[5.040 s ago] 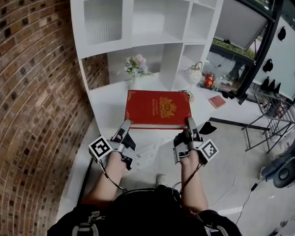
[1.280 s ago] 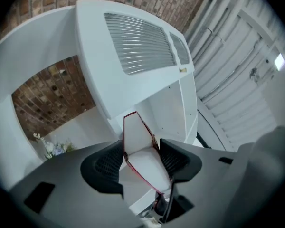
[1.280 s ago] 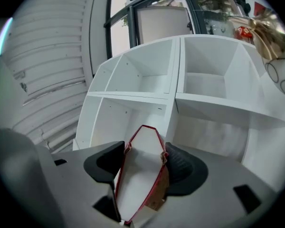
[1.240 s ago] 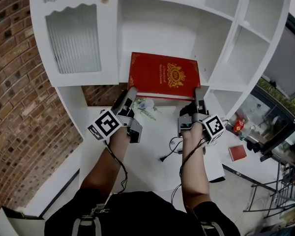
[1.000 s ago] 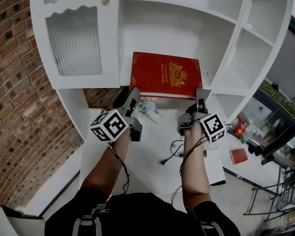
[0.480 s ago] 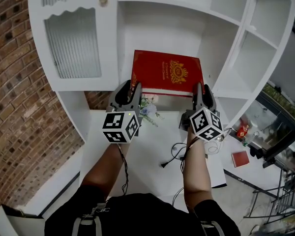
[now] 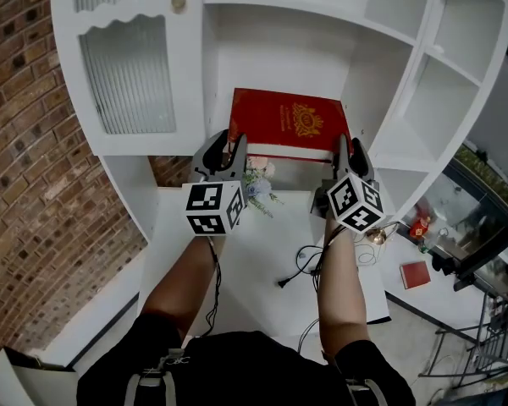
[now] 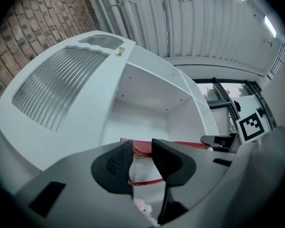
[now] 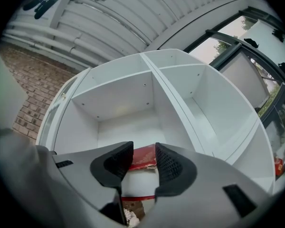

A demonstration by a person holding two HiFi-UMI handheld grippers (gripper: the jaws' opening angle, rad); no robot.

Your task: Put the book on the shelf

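Our left claw [image 7: 229, 145] and right claw [image 7: 345, 147], just narrowed to half open, grip nothing. We cannot tell whether they touch the red book [image 7: 289, 118].

Your book [image 7: 289, 121] is a red hardcover with a gold crest and gold lettering on its front. It lies flat, cover up, straight ahead at 12 o'clock, in the open middle compartment [image 7: 275, 57] of the white shelf [image 7: 406, 142]. Its near edge, at 6 o'clock, shows white pages and sits at the compartment's front lip. The shelf's ribbed-glass door [image 7: 127, 74] stands at 10 o'clock of the book, and narrower open bays [image 7: 466, 83] at 2 o'clock.
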